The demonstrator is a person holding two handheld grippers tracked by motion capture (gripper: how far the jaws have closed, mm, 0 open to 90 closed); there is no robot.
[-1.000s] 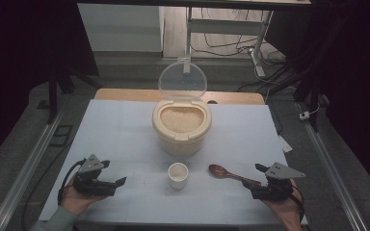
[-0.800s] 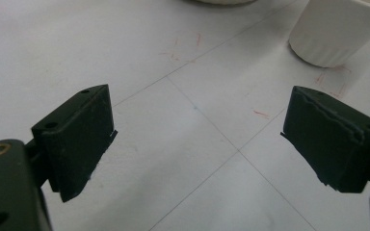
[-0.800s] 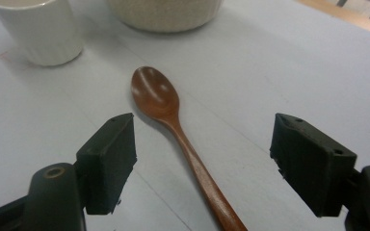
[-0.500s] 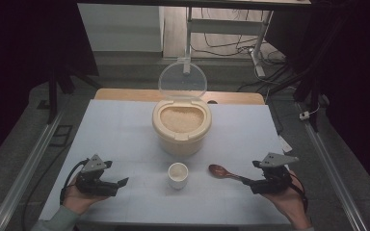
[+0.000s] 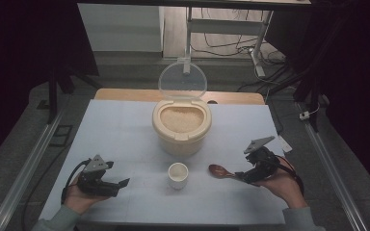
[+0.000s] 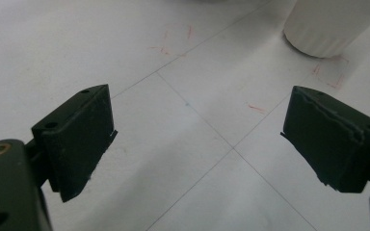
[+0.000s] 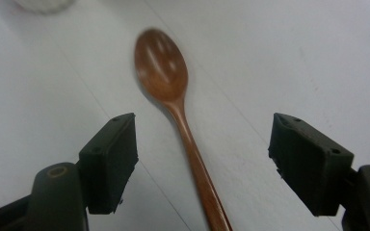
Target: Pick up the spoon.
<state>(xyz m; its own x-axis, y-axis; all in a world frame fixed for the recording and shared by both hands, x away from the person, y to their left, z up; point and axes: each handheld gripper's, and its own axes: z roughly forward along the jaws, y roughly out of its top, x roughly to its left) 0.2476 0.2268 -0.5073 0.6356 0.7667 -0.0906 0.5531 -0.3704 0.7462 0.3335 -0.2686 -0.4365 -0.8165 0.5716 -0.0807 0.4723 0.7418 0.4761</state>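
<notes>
Right gripper (image 5: 244, 176) is hovering lower right of the high view, jaws gaping wide astride the wooden spoon (image 7: 180, 115), gripping nothing. Spoon is lying flat on the white table (image 5: 125, 139), glossy reddish-brown, oval bowl facing up, slim handle. Left gripper (image 5: 124, 183) is sitting lower left, jaws wide, empty.
</notes>
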